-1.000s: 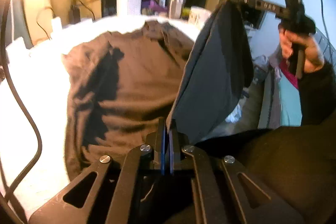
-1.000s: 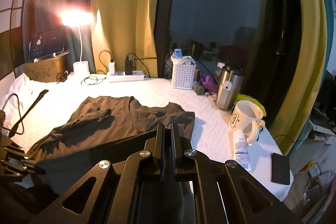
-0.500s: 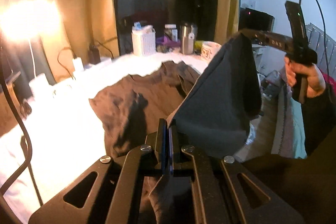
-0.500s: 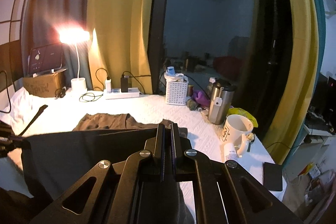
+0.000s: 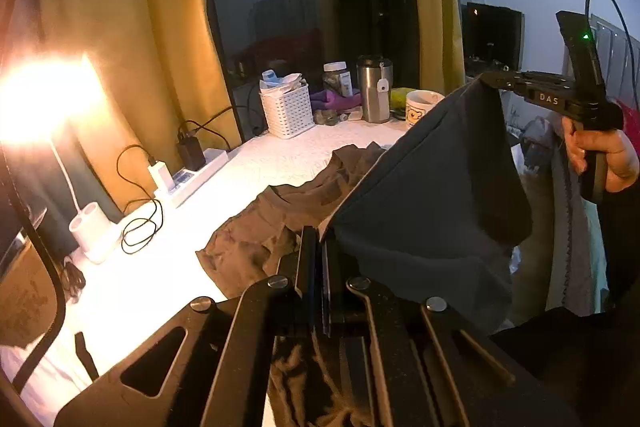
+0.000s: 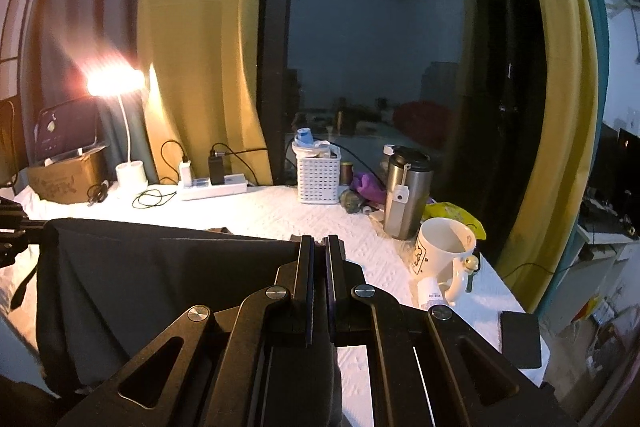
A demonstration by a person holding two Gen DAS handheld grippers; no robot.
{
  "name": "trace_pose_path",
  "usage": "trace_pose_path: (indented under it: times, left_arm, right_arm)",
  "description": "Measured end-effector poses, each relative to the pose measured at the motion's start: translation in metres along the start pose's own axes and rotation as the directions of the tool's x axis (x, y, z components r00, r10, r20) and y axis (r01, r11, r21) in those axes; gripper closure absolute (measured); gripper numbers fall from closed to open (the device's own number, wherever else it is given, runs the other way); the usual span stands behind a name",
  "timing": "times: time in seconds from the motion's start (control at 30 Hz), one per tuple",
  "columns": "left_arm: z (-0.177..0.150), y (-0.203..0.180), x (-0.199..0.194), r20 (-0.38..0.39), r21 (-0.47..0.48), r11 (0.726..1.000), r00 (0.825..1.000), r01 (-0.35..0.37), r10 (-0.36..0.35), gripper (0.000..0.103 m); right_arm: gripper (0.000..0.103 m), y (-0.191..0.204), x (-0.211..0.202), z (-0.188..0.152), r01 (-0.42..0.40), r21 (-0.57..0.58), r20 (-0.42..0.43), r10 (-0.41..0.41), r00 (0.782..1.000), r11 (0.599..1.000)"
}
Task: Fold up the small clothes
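dark cloth [image 5: 432,187] pinched between both grippers' jaws

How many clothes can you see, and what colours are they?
Dark grey: 1, the dark grey garment held up between the left gripper and the right gripper, both shut on it.
Brown: 1, the brown shirt lying crumpled on the white bedcover.
Total: 2

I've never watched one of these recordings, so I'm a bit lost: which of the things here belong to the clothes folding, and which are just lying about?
Part of the job:
- dark cloth, held up between the left gripper and right gripper
- brown shirt, lying on the table

Just lying about:
- mug
- steel flask
- white basket
- lamp
- power strip
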State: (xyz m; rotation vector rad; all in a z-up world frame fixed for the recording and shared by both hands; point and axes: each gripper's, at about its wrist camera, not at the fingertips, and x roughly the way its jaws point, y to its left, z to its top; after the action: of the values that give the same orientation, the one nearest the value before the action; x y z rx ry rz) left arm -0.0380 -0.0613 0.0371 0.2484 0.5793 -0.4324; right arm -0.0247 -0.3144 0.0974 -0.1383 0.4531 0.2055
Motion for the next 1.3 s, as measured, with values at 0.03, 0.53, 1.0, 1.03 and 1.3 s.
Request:
trace_pose_path:
  times: [0.03, 0.53, 1.0, 1.03, 1.3]
  left_arm:
    - [0.003, 0.002, 0.004, -0.005, 0.005, 1.000, 1.000, -0.001, 0.001, 0.102]
    - [0.032, 0.043, 0.088, -0.080, 0.026, 0.999, 0.996, 0.033, -0.031, 0.102]
    - [0.027, 0.082, 0.199, -0.213, -0.044, 0.996, 0.974, 0.074, -0.082, 0.102]
    - [0.027, 0.084, 0.205, -0.220, -0.048, 0.996, 0.972, 0.075, -0.083, 0.102]
    - [0.018, 0.103, 0.253, -0.293, -0.087, 0.995, 0.953, 0.049, -0.072, 0.095]
  right_arm:
    - [0.099, -0.001, 0.004, 0.000, 0.001, 0.004, -0.002, 0.000, 1.000, 1.000]
    - [0.099, -0.022, 0.084, 0.014, 0.027, 0.033, -0.072, -0.024, 0.997, 0.999]
    - [0.099, -0.040, 0.192, -0.003, 0.050, 0.052, -0.212, -0.038, 0.976, 0.997]
    - [0.099, -0.041, 0.200, -0.004, 0.050, 0.053, -0.222, -0.038, 0.974, 0.997]
    - [0.099, -0.041, 0.251, -0.022, 0.063, 0.039, -0.314, -0.047, 0.948, 0.997]
